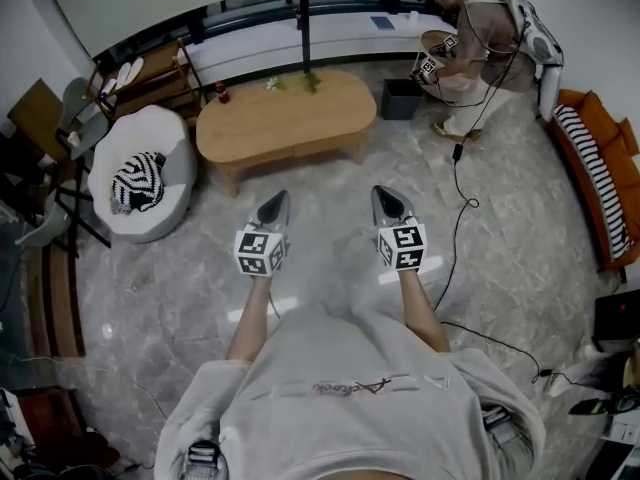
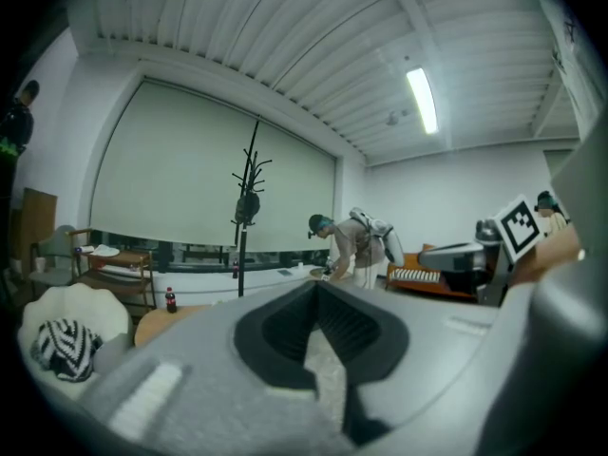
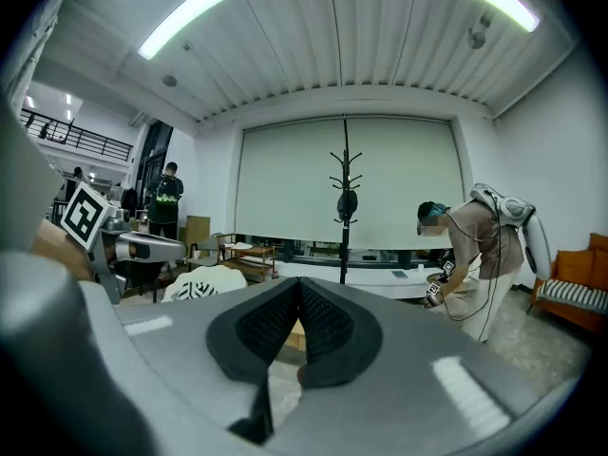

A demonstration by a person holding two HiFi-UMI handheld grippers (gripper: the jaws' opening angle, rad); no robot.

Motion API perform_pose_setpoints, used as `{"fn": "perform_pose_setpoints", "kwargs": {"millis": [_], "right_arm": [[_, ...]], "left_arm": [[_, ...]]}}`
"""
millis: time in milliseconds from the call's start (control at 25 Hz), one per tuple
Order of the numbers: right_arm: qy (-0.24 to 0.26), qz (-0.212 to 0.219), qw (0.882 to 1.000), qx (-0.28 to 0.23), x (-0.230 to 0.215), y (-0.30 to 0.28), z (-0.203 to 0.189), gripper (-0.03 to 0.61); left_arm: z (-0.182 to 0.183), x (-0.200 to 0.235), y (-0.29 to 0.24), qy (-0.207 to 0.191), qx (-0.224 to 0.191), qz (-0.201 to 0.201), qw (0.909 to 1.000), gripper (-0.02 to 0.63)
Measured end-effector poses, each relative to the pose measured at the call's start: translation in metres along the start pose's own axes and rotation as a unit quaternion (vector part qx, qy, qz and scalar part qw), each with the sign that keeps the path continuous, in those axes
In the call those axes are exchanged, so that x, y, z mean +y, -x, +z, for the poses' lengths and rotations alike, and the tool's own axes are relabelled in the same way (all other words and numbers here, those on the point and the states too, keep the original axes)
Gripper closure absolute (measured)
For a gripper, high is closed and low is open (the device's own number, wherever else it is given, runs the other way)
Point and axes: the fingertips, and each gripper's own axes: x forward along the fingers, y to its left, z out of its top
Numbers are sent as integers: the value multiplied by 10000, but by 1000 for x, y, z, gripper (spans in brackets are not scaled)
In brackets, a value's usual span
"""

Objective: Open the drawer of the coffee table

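I note a grey marble floor (image 1: 160, 298), a white armchair (image 1: 170, 148) with a striped cushion (image 1: 137, 181) at left, an orange sofa (image 1: 612, 133) at right, a black coat stand (image 1: 303, 28) before the wide drawn blind (image 3: 285, 179), and ceiling strip lights (image 3: 185, 15) on.

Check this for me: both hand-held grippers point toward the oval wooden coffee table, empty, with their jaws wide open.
One thing is wrong: the jaws are not wide open. The left hand-held gripper and the right hand-held gripper are both shut, as the left and right gripper views show. The rest stands: both point toward the oval wooden coffee table, empty.
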Motion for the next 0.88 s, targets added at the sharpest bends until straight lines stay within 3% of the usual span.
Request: {"fn": "perform_pose_setpoints", "kwargs": {"millis": [560,880], "right_arm": [[-120,-102,9997,197,-9,-40,-17,574],[-219,-66,9995,196,-45,-77,-24,574]], "left_arm": [[-15,25,-38,54,213,-176,9996,614],[-19,30,-90,13,309,-215,9993,614]]}}
